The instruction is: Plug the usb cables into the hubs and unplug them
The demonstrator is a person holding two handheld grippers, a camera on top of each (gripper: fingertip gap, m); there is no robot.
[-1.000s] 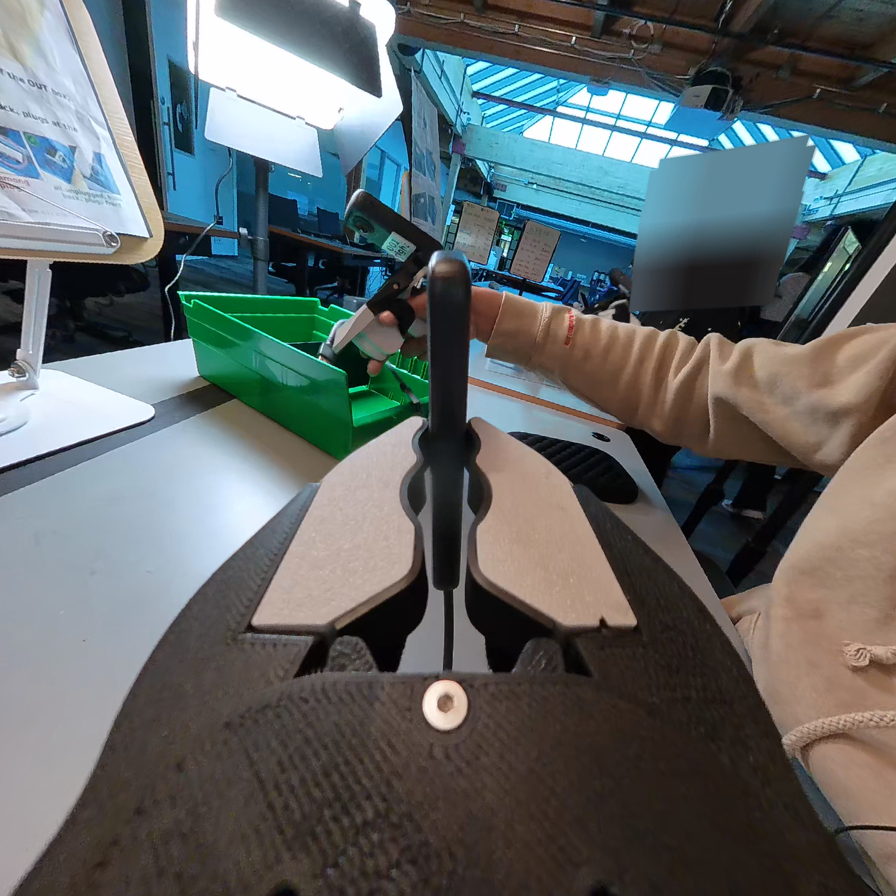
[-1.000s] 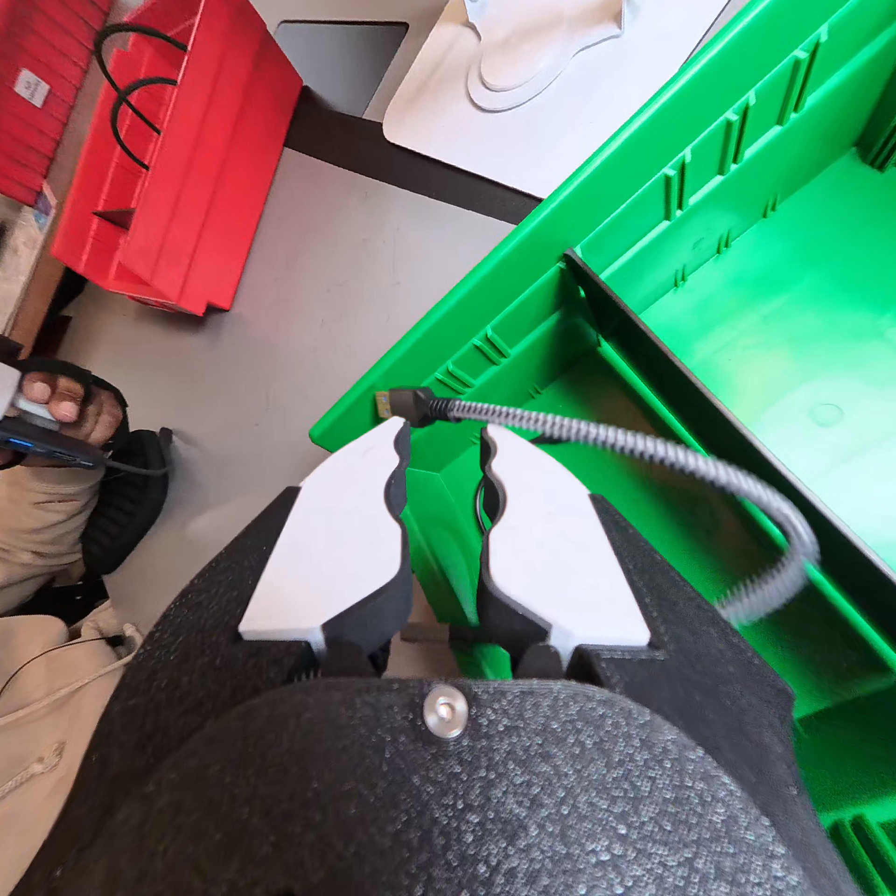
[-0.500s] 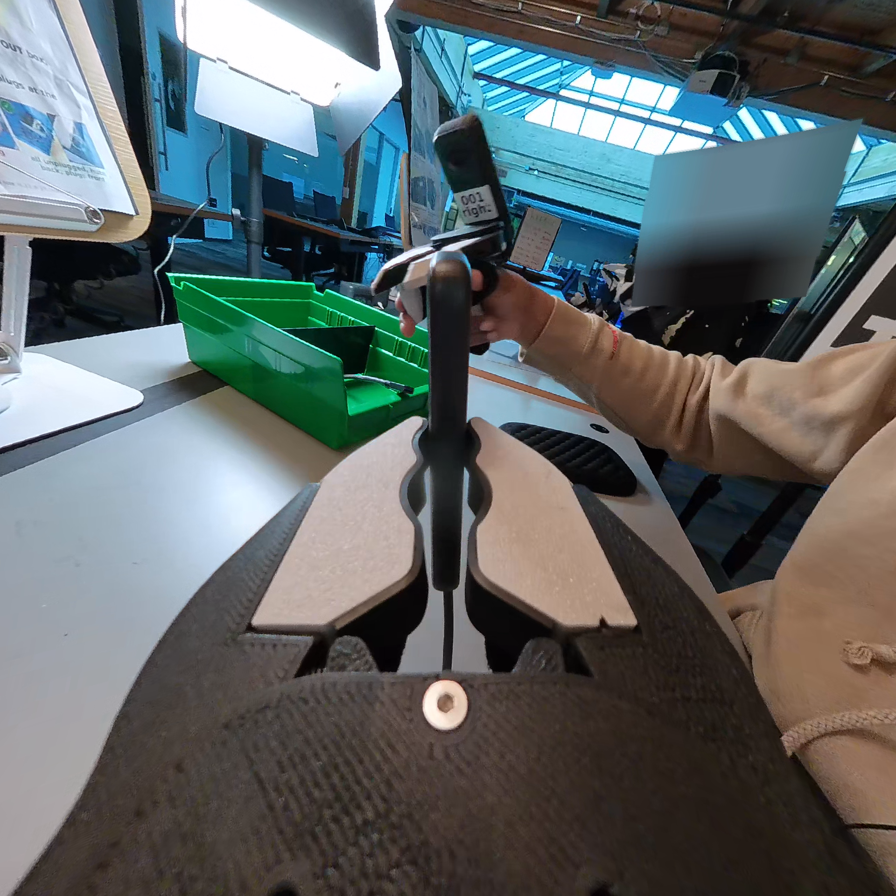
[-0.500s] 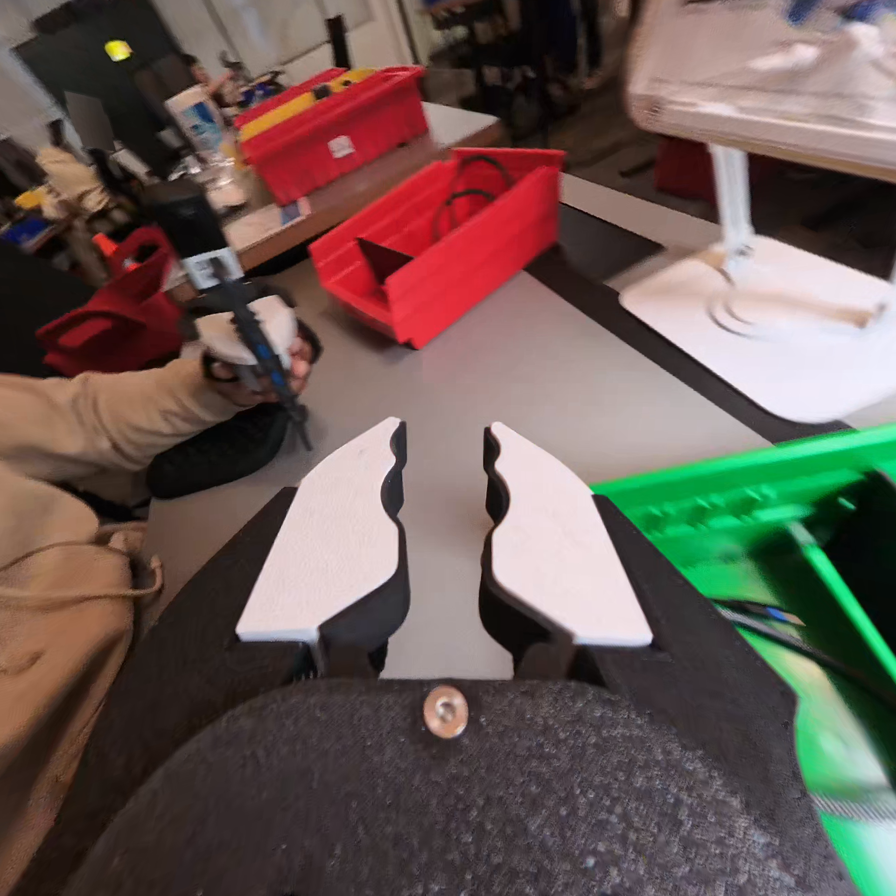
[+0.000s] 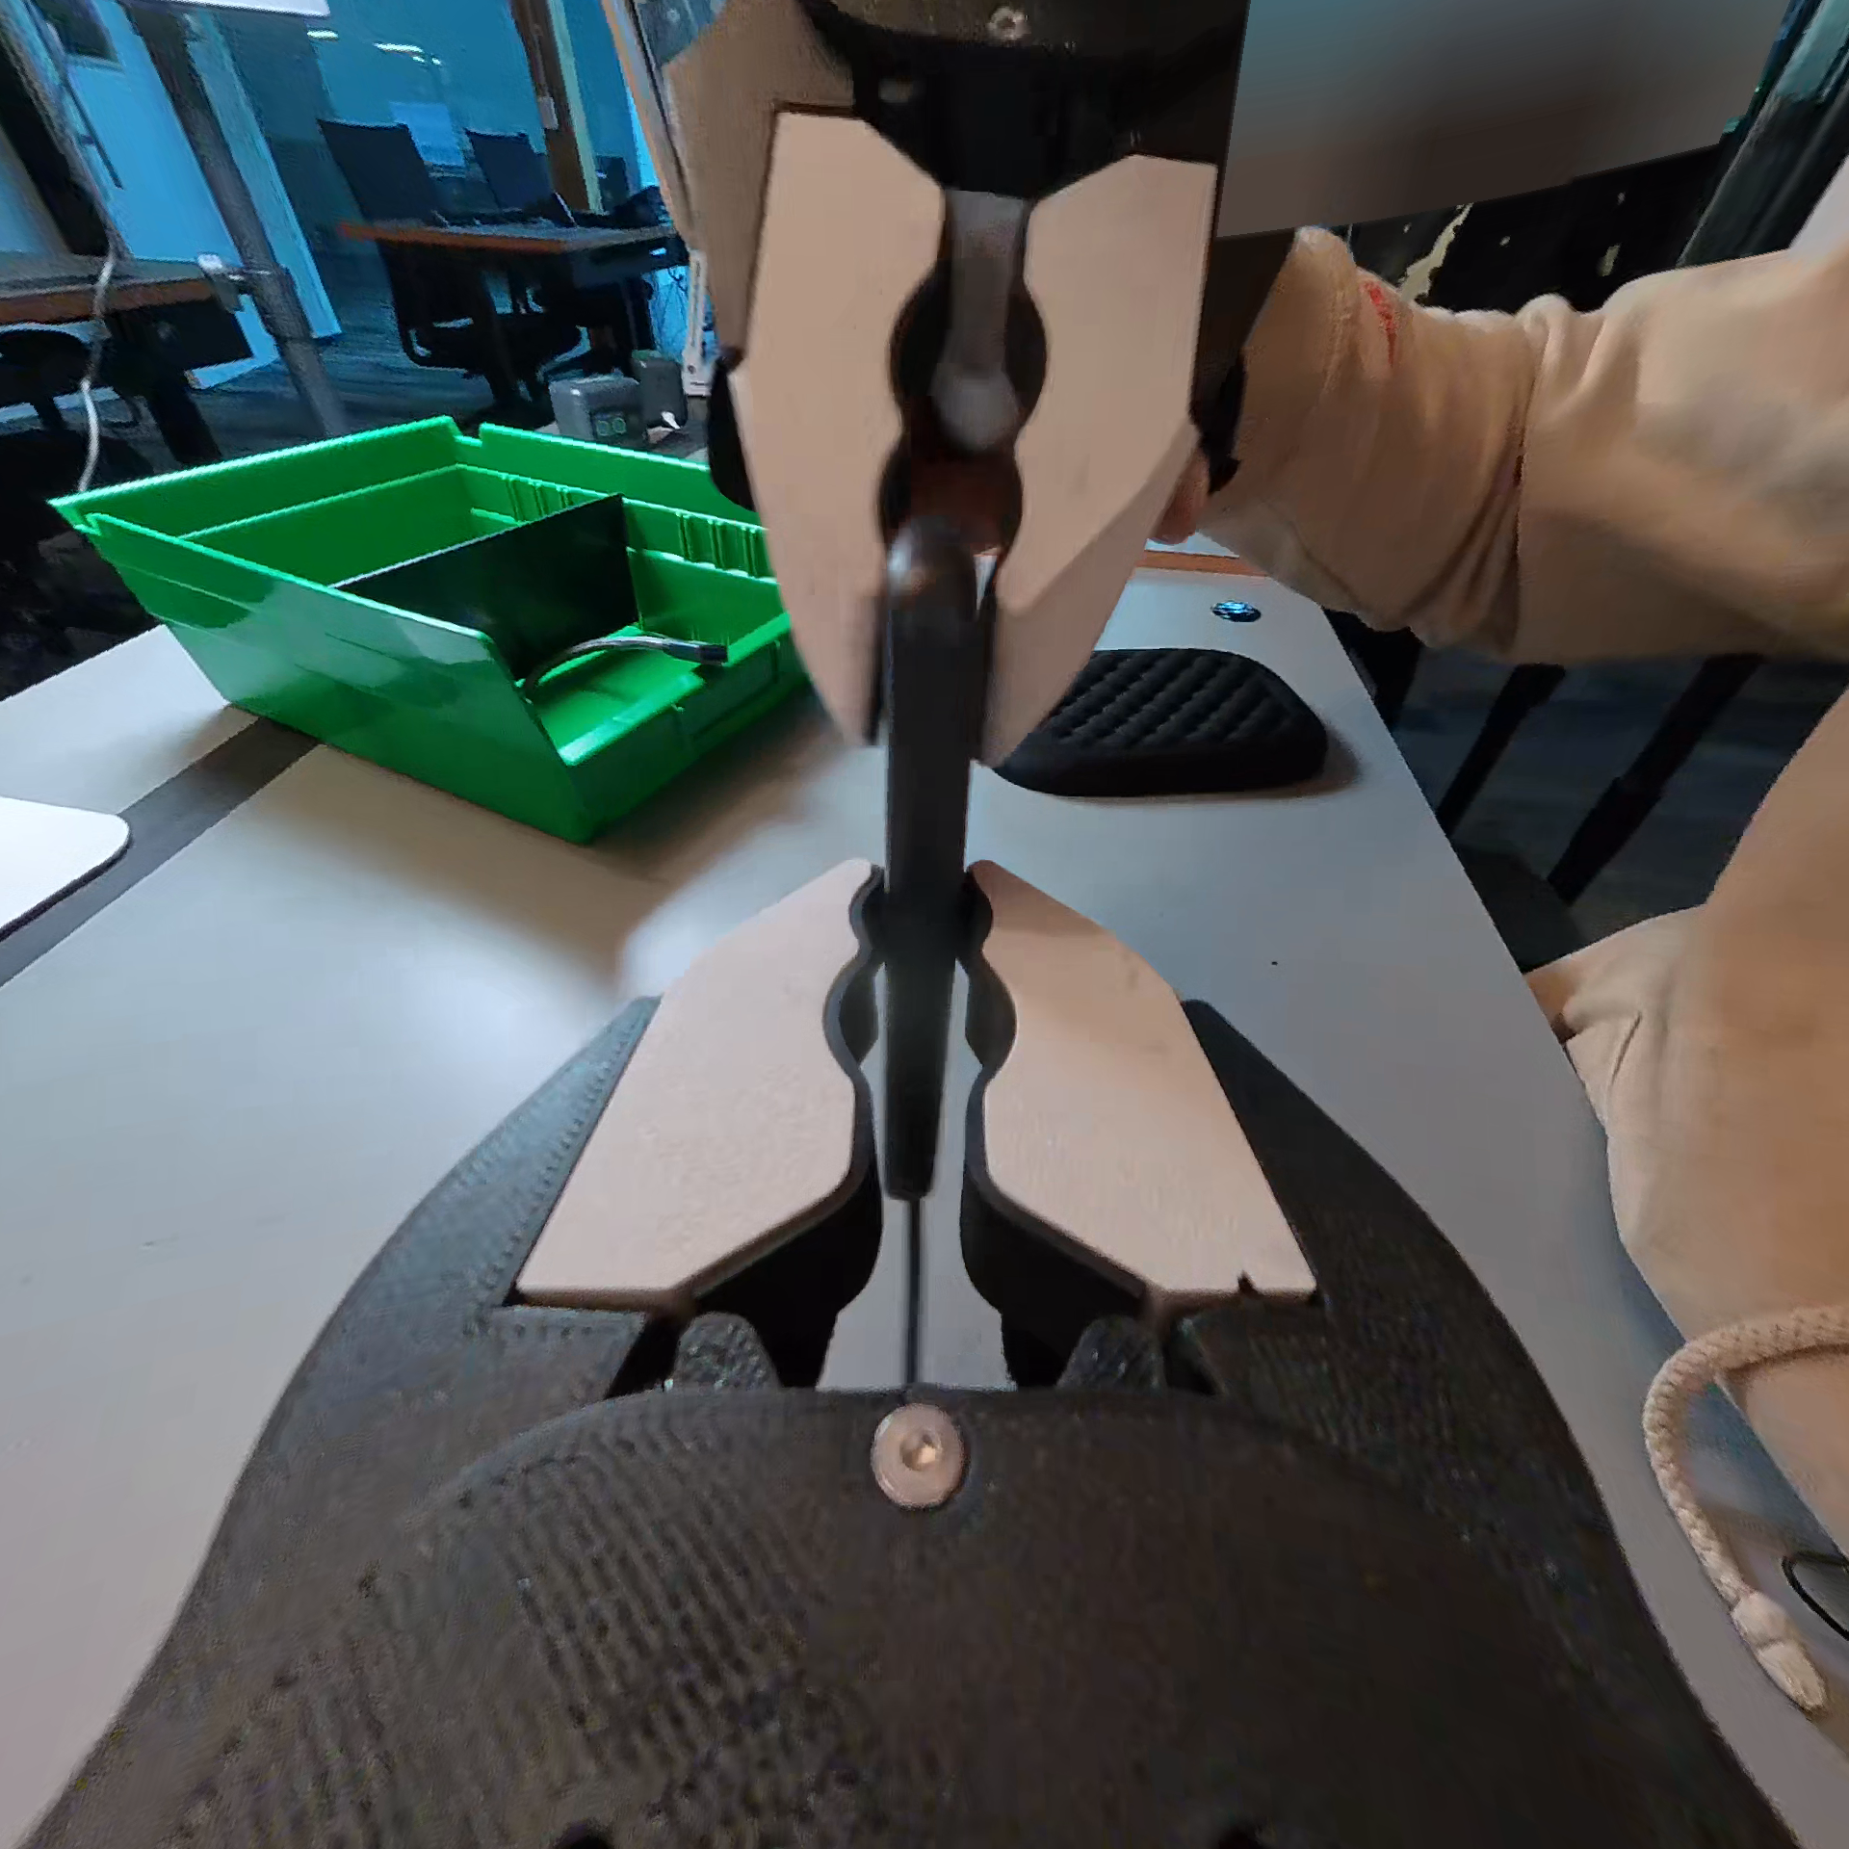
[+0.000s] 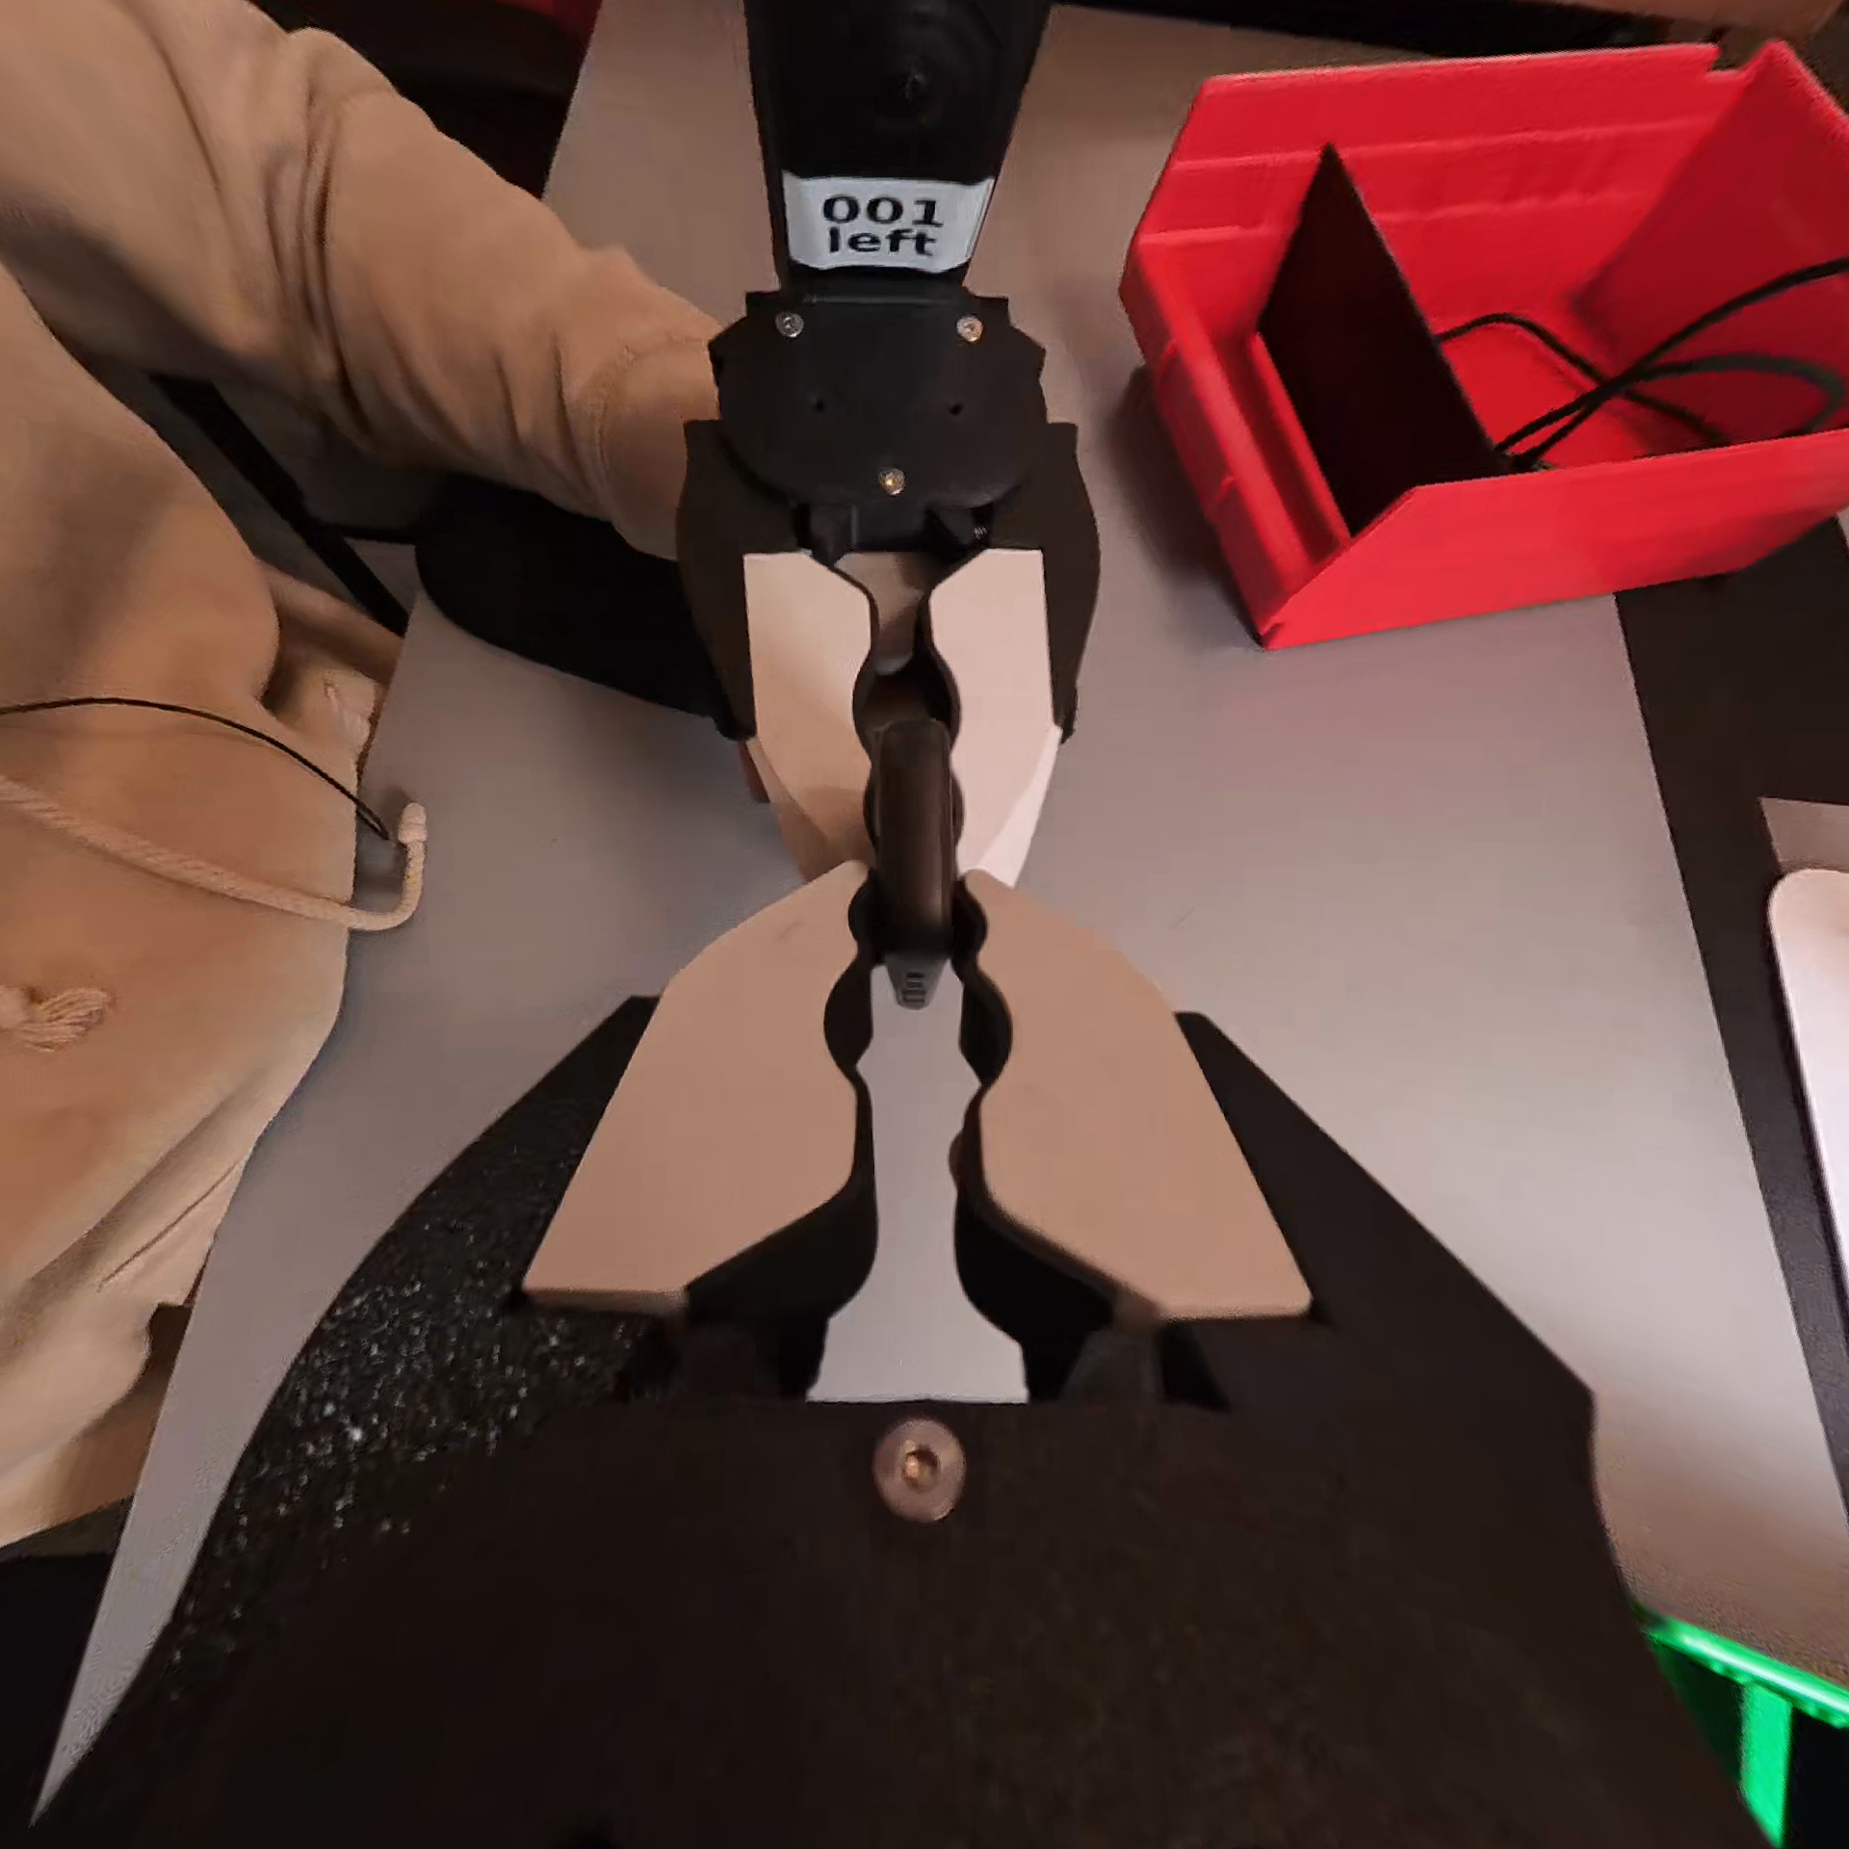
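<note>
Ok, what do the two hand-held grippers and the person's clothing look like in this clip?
Both look alike: the left hand-held gripper and right hand-held gripper have textured black bodies, a silver screw at centre, and pale flat fingers with wavy black inner edges. The left one carries a white label on its black handle. The person wears a beige hooded top with a drawstring.

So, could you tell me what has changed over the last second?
The right gripper left the green bin, where the braided cable now lies loose, swung across the table and closed on the far end of the hub. The left gripper stayed shut on the hub, so both now hold it, tips facing. The red bin has not moved.
</note>
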